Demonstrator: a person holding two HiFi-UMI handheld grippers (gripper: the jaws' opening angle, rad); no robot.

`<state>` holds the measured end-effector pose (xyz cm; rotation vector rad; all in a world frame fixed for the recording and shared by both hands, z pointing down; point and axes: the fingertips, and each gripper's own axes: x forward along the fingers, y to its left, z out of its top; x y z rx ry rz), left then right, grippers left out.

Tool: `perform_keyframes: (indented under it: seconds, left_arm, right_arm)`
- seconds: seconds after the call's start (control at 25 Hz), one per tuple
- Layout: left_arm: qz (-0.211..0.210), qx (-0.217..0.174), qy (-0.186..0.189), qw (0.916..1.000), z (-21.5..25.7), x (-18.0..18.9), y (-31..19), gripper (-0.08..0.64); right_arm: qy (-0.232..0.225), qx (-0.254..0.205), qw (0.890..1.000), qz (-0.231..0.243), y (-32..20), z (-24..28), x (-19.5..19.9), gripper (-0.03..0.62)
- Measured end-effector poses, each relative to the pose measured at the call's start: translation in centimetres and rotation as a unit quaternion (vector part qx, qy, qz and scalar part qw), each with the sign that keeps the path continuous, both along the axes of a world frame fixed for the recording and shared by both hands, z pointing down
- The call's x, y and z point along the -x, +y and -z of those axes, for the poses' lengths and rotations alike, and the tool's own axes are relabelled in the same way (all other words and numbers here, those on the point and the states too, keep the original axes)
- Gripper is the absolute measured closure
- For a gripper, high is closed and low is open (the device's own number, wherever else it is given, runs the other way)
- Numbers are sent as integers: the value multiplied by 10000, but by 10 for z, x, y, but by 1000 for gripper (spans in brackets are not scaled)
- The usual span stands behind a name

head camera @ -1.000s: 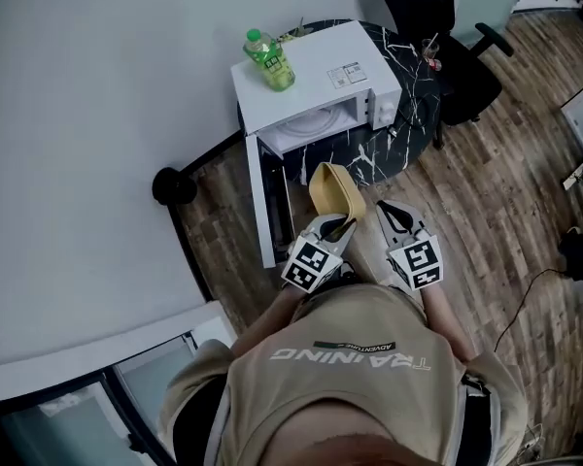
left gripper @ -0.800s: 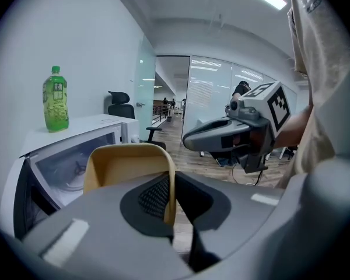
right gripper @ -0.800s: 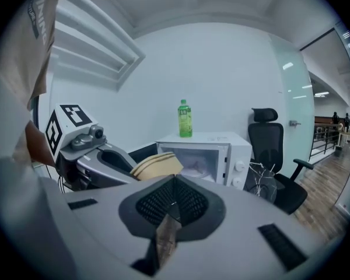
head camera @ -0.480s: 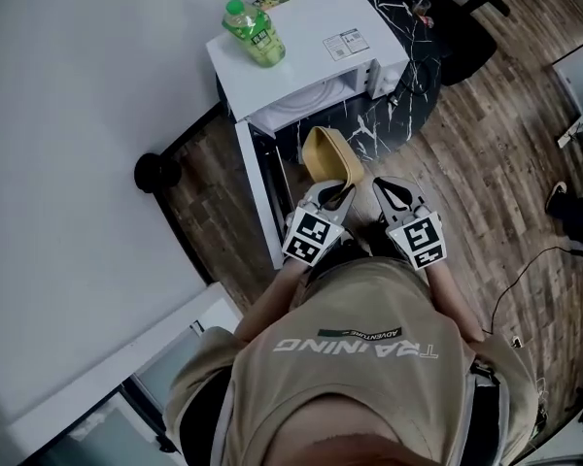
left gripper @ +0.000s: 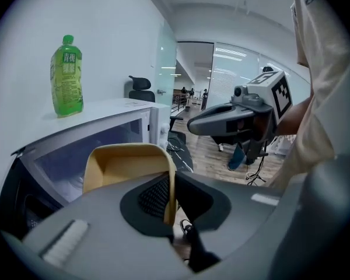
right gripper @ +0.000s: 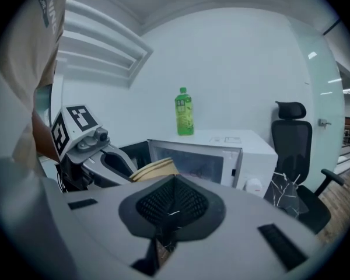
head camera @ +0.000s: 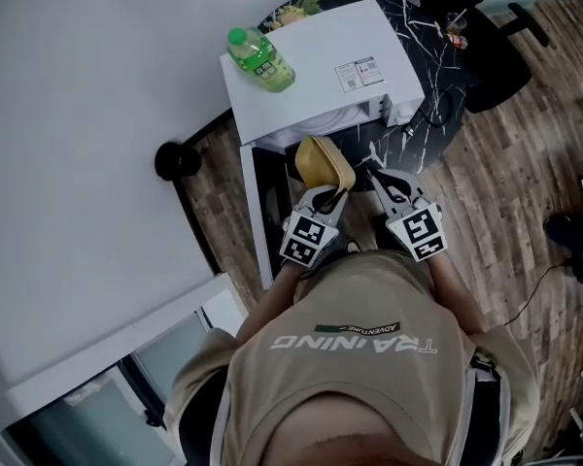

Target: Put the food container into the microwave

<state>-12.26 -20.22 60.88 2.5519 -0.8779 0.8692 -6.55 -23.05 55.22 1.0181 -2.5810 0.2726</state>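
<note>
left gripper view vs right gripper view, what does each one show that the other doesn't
Only the left gripper view: the food container with its rim clamped between that gripper's own jaws, plus the right gripper alongside. Only the right gripper view: the left gripper, and its own jaws shut on nothing. Both: the green bottle standing on the microwave, and the food container.
</note>
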Motion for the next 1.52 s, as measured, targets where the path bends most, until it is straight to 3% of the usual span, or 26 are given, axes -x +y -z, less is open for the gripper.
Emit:
perform_keyframes:
  seconds: [0.28, 0.48, 0.64, 0.84, 1.36, 1.52]
  left_arm:
    - [542, 193, -376, 9976, -23, -10, -64, 531]
    - [636, 245, -708, 9952, -46, -9, -100, 531]
    - [427, 67, -1125, 9927, -60, -11, -119, 531]
    - [-162, -419, -2071, 9773, -73, 0, -138, 531]
    - [-1139, -762, -2854, 9486, -117, 12, -194, 531]
    - [-1109, -759, -3154, 9394, -124, 19, -199, 531]
  right_arm:
    - [-205, 163, 9991, 339, -59, -13, -41, 583]
    - [-108, 197, 9987, 468, -83, -25, -64, 583]
    - [-30, 246, 9989, 409, -94, -30, -72, 583]
    - [-9, 353, 9993, 101, -99, -26, -73, 583]
    - [299, 332, 9938, -1015, -106, -19, -90, 583]
    - [370, 388, 9906, -1255, -98, -19, -98, 583]
